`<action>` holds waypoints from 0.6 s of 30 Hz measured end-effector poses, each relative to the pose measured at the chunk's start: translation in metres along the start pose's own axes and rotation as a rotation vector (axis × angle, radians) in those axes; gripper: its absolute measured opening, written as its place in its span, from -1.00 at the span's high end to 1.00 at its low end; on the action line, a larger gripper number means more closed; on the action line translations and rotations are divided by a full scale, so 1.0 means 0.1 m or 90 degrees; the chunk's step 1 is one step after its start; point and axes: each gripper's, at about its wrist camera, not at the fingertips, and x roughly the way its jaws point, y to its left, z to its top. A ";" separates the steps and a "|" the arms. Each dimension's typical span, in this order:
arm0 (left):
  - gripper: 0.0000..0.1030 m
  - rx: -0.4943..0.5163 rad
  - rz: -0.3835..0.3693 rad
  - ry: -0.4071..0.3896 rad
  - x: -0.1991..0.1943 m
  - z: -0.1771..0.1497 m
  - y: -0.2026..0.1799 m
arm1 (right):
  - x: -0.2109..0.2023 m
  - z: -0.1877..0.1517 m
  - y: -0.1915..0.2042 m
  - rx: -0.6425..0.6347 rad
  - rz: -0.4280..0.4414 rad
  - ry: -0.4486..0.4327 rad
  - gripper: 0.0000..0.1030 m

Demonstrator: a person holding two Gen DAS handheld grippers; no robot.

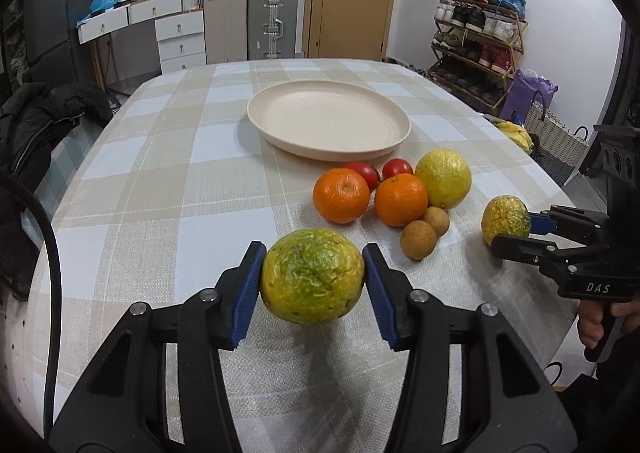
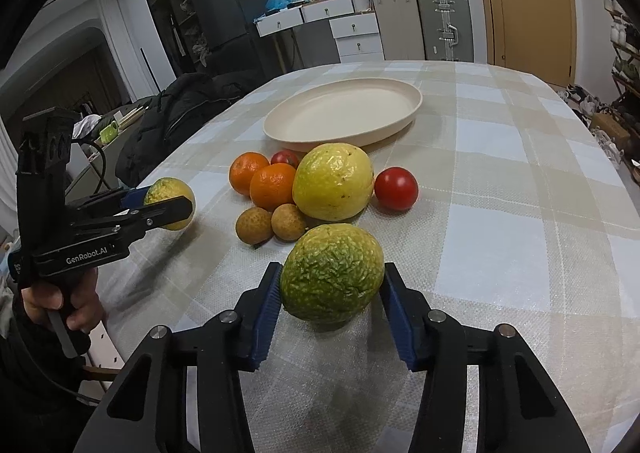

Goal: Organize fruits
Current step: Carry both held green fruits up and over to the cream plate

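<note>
While each tool (image 1: 312, 281) (image 2: 330, 293) pinches wrinkled fruit (image 1: 312, 276) (image 2: 333, 273) — rear tomato (image 2: 285, 158) half hidden

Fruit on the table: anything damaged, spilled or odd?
Nothing spilled. The two gripped yellow-green fruits, one in the left gripper and one in the right gripper, have wrinkled, shrivelled skin, unlike the smooth yellow fruit in the pile. The plate holds no fruit.

My left gripper (image 1: 312, 285) and right gripper (image 2: 332, 309) are black plastic with ribbed blue pads (image 1: 245, 293), silver pivot screws (image 2: 228, 317), white "GenRobot.AI" and "DAS" lettering, and a black cable (image 1: 52, 253).
</note>
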 end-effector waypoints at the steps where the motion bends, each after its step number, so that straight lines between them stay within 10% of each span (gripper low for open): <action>1: 0.09 -0.003 0.001 -0.006 -0.02 0.01 0.00 | -0.01 0.01 0.00 -0.001 0.002 -0.004 0.04; 18: 0.09 -0.020 0.009 -0.079 -0.17 0.32 0.06 | -0.18 0.33 0.03 0.009 0.023 -0.067 0.04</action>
